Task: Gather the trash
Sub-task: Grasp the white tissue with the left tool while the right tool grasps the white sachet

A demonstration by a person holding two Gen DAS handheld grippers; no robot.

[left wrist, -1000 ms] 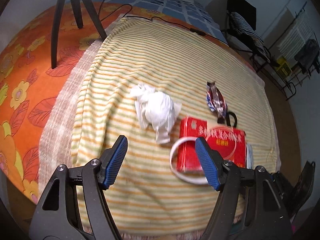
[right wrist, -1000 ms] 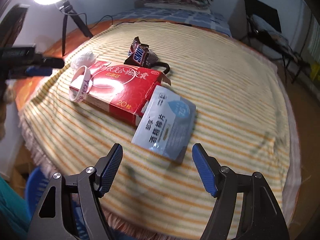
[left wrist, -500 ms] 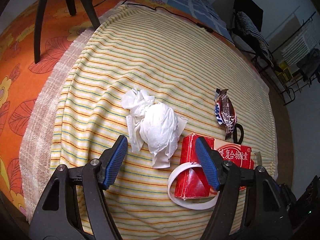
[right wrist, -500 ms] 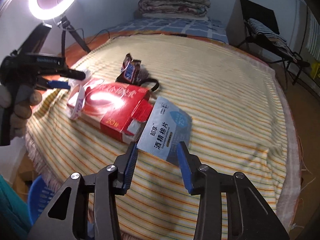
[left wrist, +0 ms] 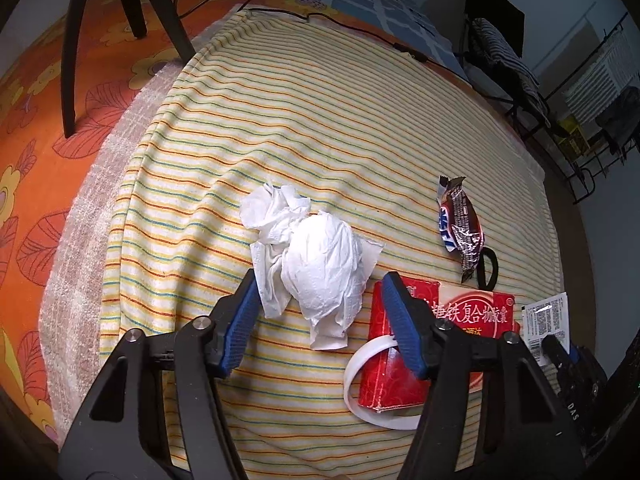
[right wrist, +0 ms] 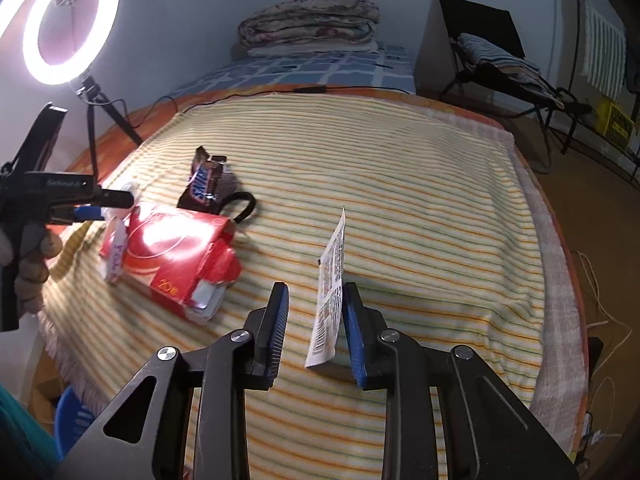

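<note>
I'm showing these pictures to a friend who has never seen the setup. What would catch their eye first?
Probably the crumpled white tissue, big in the left wrist view between the left gripper's blue fingers on the striped blanket. Next, the lit ring light, top left in the right view, and the red box glaring under it.

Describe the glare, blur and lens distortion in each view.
Right wrist view: the lit ring light blows out white and throws a bright glare patch on the glossy red cardboard box; the left edge is smeared. Left wrist view: evenly lit, sharp on the crumpled white tissue. Both views: fisheye bulges the striped yellow blanket, with dark corners.
</note>
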